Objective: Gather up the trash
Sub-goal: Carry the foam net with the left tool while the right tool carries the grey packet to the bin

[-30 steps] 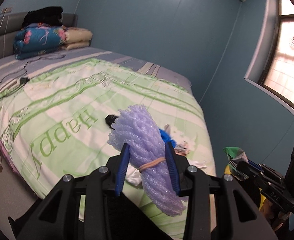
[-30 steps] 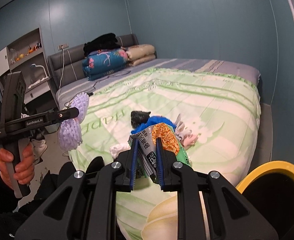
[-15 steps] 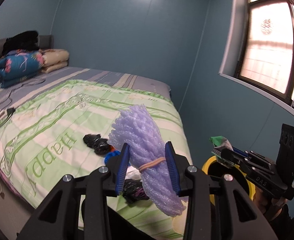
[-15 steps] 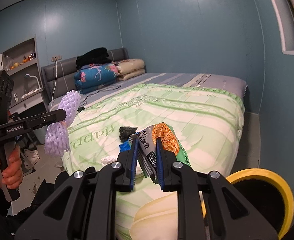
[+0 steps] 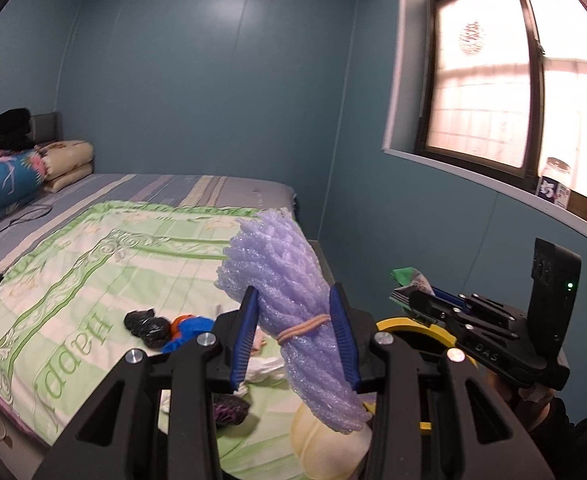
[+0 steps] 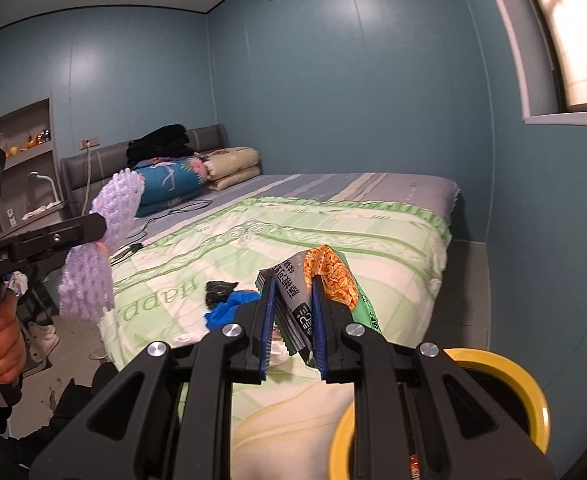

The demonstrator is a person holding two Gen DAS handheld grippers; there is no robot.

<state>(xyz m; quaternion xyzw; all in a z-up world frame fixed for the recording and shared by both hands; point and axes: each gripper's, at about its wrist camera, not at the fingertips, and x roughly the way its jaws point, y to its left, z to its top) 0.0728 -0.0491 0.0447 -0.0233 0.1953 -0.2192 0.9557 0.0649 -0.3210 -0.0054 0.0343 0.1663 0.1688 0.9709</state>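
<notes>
While the left gripper [image 5: 299, 334] pinches the soft, light foam bundle [image 5: 289, 300] at its banded waist, the right gripper [image 6: 293, 322] clamps a crinkly, slippery snack wrapper [image 6: 325, 280] by its end. Below sits a yellow-rimmed bin [image 6: 505, 376], contents unseen. Beyond, more scraps [image 5: 149, 326] lie on the bed [image 5: 93, 248].

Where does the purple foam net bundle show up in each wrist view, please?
Left wrist view: the purple foam net bundle is at centre, clamped between the left gripper fingers, with a rubber band around it.
Right wrist view: the bundle is at the left edge, held out over the side of the bed.
Shared landmark: the yellow-rimmed bin, lower right in both.
</notes>
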